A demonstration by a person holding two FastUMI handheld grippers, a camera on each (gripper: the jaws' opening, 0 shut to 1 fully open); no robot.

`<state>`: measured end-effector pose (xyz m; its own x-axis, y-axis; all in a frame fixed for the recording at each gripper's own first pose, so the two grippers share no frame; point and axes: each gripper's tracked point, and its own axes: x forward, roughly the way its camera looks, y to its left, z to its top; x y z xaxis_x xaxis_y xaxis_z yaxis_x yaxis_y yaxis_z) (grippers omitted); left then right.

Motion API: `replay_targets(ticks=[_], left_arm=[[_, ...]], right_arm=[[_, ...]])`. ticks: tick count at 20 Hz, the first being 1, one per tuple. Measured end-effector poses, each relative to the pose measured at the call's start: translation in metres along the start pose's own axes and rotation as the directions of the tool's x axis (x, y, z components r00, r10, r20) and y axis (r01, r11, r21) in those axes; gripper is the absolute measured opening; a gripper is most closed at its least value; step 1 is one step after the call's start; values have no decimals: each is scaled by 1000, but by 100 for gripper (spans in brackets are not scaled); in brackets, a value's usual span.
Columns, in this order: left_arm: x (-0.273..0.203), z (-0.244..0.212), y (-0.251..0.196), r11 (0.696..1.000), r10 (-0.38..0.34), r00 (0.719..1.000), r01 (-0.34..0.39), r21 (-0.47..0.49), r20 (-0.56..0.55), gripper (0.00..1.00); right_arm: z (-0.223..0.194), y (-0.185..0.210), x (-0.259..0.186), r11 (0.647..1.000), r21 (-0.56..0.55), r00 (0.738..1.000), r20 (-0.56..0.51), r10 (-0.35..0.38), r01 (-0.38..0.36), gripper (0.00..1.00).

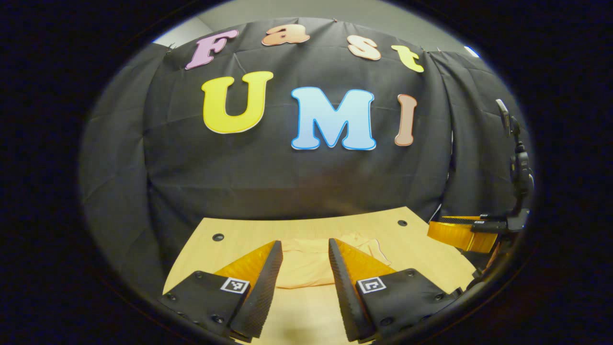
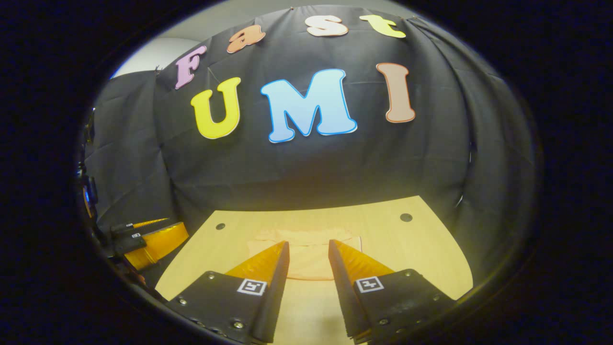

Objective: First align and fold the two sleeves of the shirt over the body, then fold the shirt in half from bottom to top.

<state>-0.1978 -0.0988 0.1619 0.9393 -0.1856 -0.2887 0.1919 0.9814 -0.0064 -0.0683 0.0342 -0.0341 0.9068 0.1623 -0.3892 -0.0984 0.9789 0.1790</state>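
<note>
Shirt (image 1: 306, 266) lies flat on surface (image 1: 421, 249), ahead of both tools. Left tool (image 1: 305, 247) and right tool (image 2: 309, 247) open, empty. Lower to each sleeve edge, pinch thin, fold inward evenly.

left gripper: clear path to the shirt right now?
Probably yes. The left gripper is open and held above the wooden table, with the peach shirt lying flat ahead between its fingers. Nothing lies between them, and the right gripper is off to the side.
</note>
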Motion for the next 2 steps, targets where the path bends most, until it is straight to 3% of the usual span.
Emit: replay_targets(ticks=[2], left_arm=[[5,7,1,1000,-15,1000,15,16,15,63]], right_arm=[[2,-1,-2,1000,1,1000,13,-18,18,53]])
